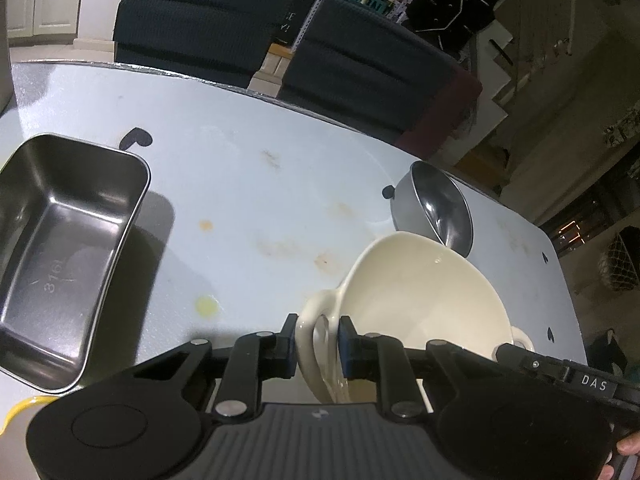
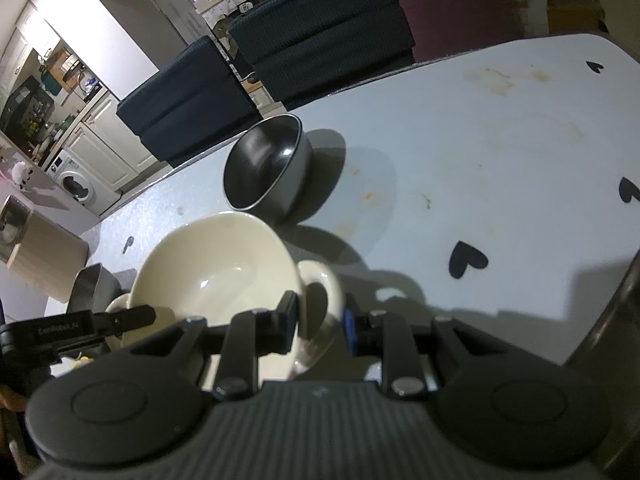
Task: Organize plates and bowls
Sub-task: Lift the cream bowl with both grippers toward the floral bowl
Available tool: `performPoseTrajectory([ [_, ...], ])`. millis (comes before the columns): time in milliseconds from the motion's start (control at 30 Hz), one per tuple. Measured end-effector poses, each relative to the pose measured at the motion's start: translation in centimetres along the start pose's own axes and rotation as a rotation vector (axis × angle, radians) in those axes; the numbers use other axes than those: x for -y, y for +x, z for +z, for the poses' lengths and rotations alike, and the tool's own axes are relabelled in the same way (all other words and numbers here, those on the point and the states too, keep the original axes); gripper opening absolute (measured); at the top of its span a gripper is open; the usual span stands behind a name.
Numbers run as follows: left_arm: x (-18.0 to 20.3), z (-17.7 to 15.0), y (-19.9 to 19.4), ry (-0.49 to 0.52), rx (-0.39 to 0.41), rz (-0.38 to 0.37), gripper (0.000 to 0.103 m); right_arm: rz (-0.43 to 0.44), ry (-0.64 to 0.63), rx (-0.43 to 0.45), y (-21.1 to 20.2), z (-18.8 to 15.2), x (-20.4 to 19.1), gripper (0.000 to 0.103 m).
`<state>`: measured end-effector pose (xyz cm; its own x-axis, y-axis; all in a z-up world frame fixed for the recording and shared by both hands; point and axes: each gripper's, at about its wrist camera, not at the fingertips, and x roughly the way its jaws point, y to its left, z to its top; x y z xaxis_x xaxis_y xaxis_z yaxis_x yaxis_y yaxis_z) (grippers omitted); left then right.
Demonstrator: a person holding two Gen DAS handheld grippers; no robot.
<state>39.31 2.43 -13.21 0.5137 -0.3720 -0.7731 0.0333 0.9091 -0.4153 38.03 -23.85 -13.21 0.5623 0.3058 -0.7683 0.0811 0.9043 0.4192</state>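
The left gripper [image 1: 317, 338] and right gripper [image 2: 319, 316] each have their jaws clamped on one loop handle of the cream ceramic two-handled bowl [image 1: 420, 300], holding it tilted above the stained white surface [image 1: 260, 200]. A round steel bowl [image 2: 268, 164] stands just beyond it, and a rectangular steel tray [image 1: 68, 248] lies well apart to the left.

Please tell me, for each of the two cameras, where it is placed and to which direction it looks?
Left wrist: sits on the left tongs, looking down across the white table; they clamp one handle of the cream bowl; a fingertip shows at the lower right.
Right wrist: sits on the right tongs, facing the table and kitchen; they clamp the cream bowl's opposite handle.
Shared: the cream bowl, round steel bowl, each other's tongs.
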Motion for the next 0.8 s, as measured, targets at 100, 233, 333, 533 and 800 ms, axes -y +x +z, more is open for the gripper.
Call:
performPoseTrajectory([
  [100, 0.3, -0.1, 0.0, 0.016, 0.005, 0.009, 0.022, -0.004, 0.001, 0.002, 0.0, 0.0, 0.0, 0.028],
  [233, 0.5, -0.3, -0.1, 0.04, 0.019, 0.016, 0.022, -0.021, -0.019, 0.011, 0.0, -0.1, -0.4, 0.028],
  [333, 0.5, -0.3, -0.1, 0.04, 0.022, 0.023, 0.022, -0.023, -0.022, 0.016, 0.0, -0.2, -0.5, 0.028],
  [533, 0.6, -0.6, -0.5, 0.049, 0.03, 0.034, 0.022, -0.033, -0.049, 0.023, -0.1, -0.4, -0.9, 0.028],
  [800, 1.5, -1.0, -2.4, 0.064, 0.062, 0.035, 0.022, -0.029, -0.056, 0.047, -1.3, -0.4, -1.1, 0.028],
])
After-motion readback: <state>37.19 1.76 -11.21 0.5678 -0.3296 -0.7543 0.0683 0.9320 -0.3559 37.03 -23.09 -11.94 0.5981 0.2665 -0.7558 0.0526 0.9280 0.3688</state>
